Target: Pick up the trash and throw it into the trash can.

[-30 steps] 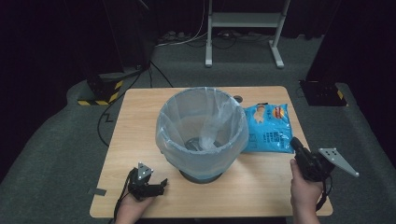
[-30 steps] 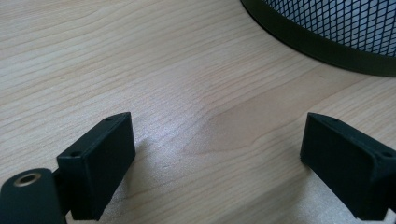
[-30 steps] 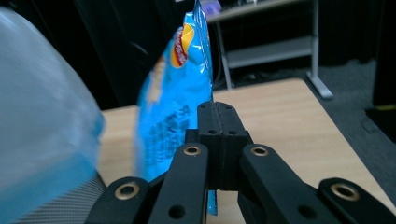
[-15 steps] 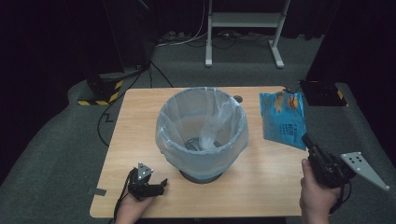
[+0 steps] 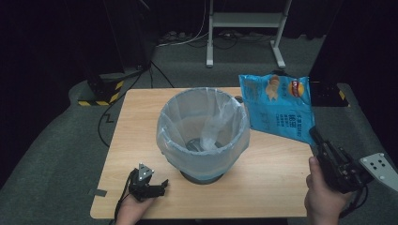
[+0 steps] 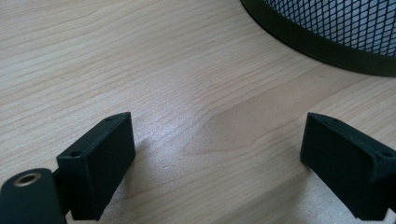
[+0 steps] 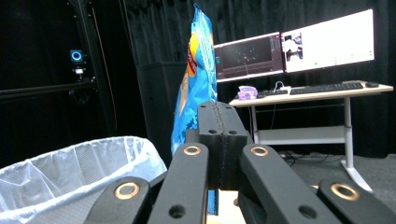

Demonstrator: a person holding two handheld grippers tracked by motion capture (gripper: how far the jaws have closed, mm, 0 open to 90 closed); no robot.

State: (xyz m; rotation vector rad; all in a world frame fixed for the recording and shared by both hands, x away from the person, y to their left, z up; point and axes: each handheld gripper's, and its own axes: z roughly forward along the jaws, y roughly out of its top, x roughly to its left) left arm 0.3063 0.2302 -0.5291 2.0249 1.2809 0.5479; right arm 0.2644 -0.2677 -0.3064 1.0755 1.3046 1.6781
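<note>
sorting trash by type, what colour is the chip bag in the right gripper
Bright blue chip bag with a red-and-yellow logo, best seen in the high view.

Blue chip bag [image 5: 280, 108], black mesh bin [image 6: 336, 28], pale wood-grain table [image 5: 136, 136].

Wooden table [image 5: 131, 140] under lined bin [image 5: 202, 133], left hand-held gripper [image 5: 162, 186].
</note>
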